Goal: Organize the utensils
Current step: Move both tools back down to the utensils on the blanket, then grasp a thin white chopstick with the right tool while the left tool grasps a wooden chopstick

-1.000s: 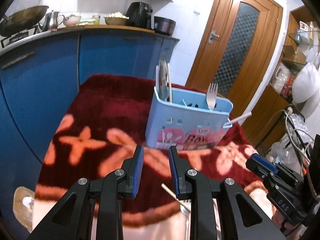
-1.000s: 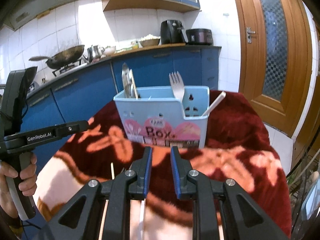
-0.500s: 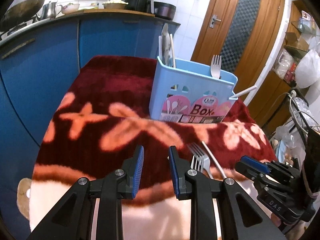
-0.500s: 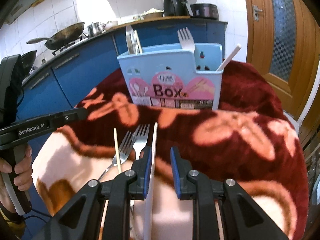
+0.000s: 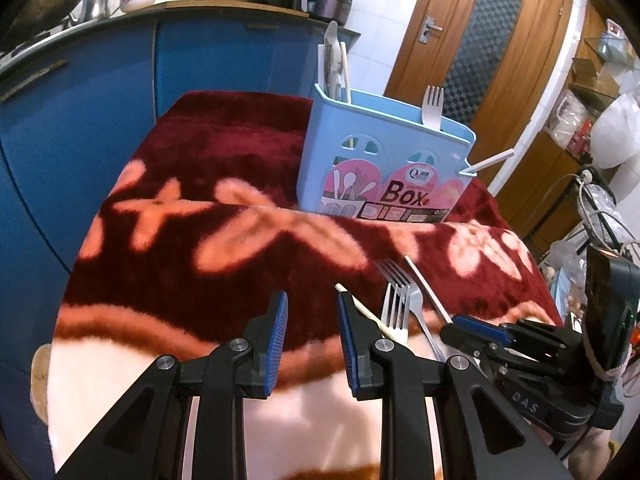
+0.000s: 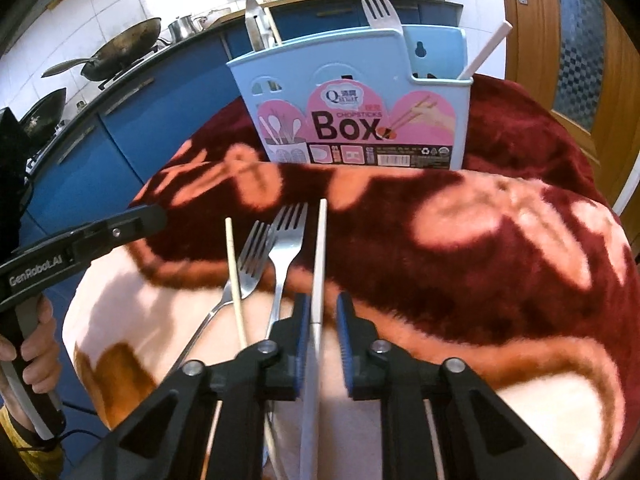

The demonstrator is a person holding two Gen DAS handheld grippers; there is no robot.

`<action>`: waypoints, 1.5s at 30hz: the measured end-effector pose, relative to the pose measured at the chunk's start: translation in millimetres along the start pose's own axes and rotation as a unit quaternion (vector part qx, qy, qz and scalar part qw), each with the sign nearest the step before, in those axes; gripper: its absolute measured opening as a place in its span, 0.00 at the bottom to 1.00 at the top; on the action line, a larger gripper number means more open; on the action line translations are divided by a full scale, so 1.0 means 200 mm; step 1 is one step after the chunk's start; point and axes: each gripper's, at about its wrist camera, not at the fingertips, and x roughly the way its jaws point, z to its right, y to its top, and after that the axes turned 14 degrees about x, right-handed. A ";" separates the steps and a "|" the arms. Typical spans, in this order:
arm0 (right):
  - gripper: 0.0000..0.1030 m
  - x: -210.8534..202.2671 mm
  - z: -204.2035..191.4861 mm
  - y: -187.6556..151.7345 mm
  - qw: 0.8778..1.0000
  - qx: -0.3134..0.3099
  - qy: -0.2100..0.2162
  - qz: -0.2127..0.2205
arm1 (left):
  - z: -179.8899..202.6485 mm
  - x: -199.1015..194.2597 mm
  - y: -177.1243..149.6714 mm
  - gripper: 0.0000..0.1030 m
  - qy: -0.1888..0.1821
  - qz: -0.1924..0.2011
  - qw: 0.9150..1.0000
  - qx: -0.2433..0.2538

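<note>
Blanket (image 6: 500, 248): a dark red fleece with peach flowers is seen spread over the surface on which everything rests.
Chopsticks box (image 6: 352, 116): a pale blue plastic holder is stood upright at the far side of the blanket, well apart from the loose pieces.
Already sorted: a fork (image 6: 380, 12) is held tines-up in the box, a steel utensil and a wooden stick are stood at its left end, and a white stick (image 6: 486, 50) is leaned out at its right end.
Left to sort: two steel forks (image 6: 276, 248), a wooden chopstick (image 6: 234, 272) and a white chopstick (image 6: 318, 264) are laid side by side near the front edge of the blanket.
Right gripper (image 6: 322, 312): it has been lowered onto the white chopstick, and its jaws have just been closing; in the right wrist view the left pad is touched by the stick, while a narrow gap is seen at the right pad (so a firm clamp cannot be confirmed).
Left gripper (image 5: 312, 320): its jaws are held partly apart over bare blanket, with nothing between them, just left of the wooden chopstick.
Progress: roughly half is judged done; four pieces are still to be lifted into the box.
</note>
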 end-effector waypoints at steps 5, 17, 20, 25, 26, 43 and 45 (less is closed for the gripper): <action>0.07 -0.04 0.02 -0.01 1.000 0.009 0.005 0.008 | 0.03 0.01 0.00 0.25 -0.009 -0.005 1.000 0.001; 0.07 -0.24 0.15 -0.03 0.998 0.034 0.005 0.060 | 0.18 0.02 0.02 0.25 -0.046 -0.026 0.998 0.017; 0.07 -0.28 0.19 -0.04 0.997 0.041 0.004 0.069 | 0.23 0.04 0.01 0.25 -0.056 -0.039 0.997 0.019; 0.07 -0.33 0.26 -0.07 0.996 0.051 0.005 0.078 | 0.31 0.09 0.00 0.25 -0.067 -0.066 0.995 0.022; 0.07 -0.33 0.28 -0.07 0.995 0.053 0.007 0.079 | 0.33 0.10 0.00 0.25 -0.070 -0.072 0.995 0.021; 0.08 -0.33 0.36 -0.12 0.995 0.066 0.022 0.077 | 0.35 0.23 -0.03 0.16 -0.082 -0.124 0.989 -0.022; 0.08 -0.32 0.36 -0.12 0.995 0.066 0.018 0.073 | 0.34 0.23 -0.03 0.14 -0.086 -0.123 0.988 -0.027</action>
